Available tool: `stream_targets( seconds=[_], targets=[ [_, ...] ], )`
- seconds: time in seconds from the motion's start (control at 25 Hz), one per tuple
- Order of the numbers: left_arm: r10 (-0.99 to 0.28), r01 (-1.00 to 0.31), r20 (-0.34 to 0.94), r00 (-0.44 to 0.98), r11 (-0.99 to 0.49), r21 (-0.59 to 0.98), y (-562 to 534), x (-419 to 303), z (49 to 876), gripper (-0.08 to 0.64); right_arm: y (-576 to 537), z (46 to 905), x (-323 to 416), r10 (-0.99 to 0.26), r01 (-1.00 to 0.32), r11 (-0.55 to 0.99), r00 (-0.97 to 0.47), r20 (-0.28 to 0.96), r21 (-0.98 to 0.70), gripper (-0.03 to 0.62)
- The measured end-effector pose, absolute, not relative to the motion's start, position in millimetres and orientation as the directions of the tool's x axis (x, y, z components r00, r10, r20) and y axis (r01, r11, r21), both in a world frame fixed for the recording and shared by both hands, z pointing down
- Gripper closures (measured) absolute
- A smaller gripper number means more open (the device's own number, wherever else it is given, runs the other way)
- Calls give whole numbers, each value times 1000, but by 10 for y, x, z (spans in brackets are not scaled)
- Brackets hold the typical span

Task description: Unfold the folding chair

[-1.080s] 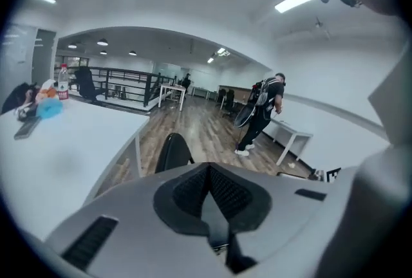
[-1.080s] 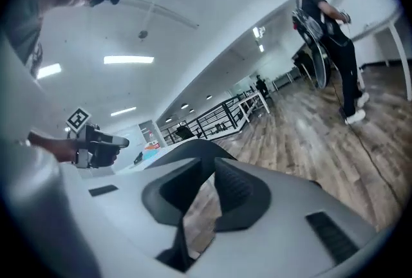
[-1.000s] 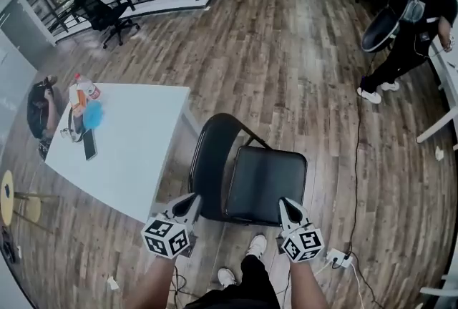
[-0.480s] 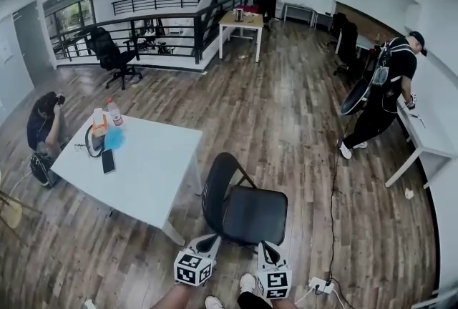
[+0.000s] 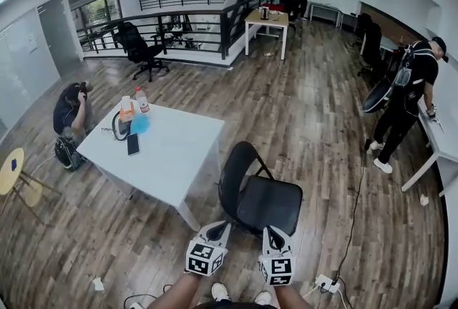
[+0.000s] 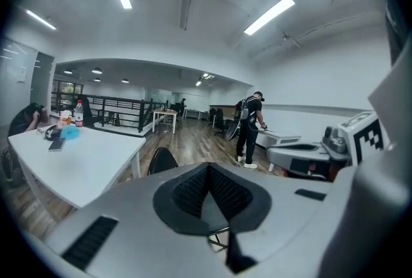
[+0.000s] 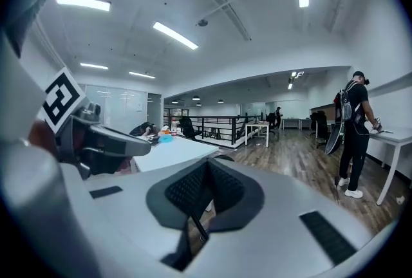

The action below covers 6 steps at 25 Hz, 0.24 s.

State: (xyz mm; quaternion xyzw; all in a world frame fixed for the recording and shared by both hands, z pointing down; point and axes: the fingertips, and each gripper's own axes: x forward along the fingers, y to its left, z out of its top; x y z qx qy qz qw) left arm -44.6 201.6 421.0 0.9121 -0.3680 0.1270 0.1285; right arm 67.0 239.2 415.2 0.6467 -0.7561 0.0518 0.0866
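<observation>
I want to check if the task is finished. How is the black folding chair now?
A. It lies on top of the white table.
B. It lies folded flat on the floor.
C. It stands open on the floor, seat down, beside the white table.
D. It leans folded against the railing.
C: in the head view the folding chair stands on the floor with its seat down, next to the white table.

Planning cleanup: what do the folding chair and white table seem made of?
Folding chair: black seat and back with a soft sheen, likely padded vinyl, on thin dark tubing, probably metal. White table: smooth matte top, even colour, probably laminate.
</observation>
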Motion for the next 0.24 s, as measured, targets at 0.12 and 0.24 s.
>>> stream_targets(
  seconds=[0.12,0.24],
  targets=[
    [-653,-713,317,688,-688,131,2109,-389,4168,555,2461,4129,715,-972,-985,166,-155,175,50,578],
    [-661,-718,313,682,-686,118,2217,-311,4173,555,2548,4144,803,-974,-984,168,-156,162,62,578]
  ],
)
